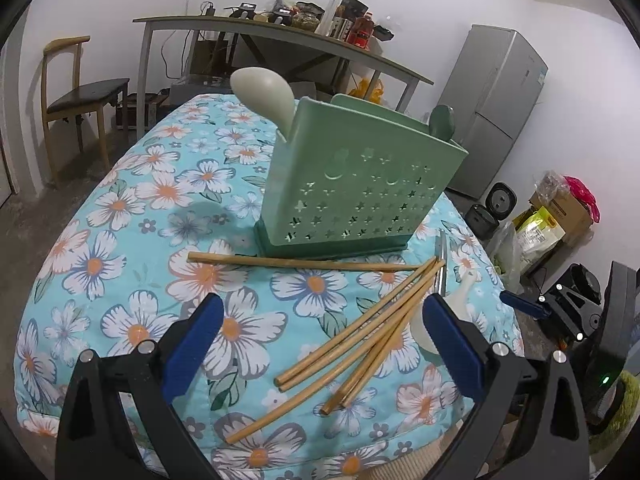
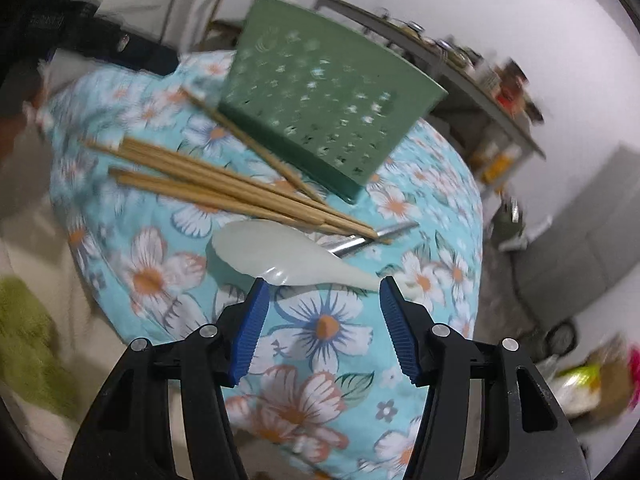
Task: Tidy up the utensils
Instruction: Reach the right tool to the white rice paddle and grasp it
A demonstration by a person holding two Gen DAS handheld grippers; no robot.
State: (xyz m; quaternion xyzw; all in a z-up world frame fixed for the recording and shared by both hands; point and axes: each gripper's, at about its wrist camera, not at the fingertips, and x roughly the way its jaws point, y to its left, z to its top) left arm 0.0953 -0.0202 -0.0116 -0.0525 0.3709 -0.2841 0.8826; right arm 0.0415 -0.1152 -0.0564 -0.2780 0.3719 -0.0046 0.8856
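A green perforated utensil holder [image 1: 360, 184] [image 2: 320, 92] stands on the flowered tablecloth [image 1: 132, 240]. A cream spoon [image 1: 264, 92] and a dark green spoon [image 1: 442, 120] stick out of it. Several wooden chopsticks [image 1: 360, 332] [image 2: 224, 184] lie loose in front of it, one [image 1: 300, 264] along its base. A white spoon [image 2: 288, 256] [image 1: 428, 332] and a metal utensil [image 2: 372, 236] [image 1: 442, 260] lie beside them. My left gripper [image 1: 324, 320] hovers open above the chopsticks. My right gripper [image 2: 322, 284] is open, its tips just short of the white spoon's handle.
Part of my right gripper [image 1: 524, 306] shows at the right table edge in the left wrist view. Beyond the table stand a wooden chair [image 1: 80, 96], a cluttered side table [image 1: 280, 36] and a grey fridge [image 1: 496, 108]. Bags and boxes [image 1: 552, 216] sit on the floor.
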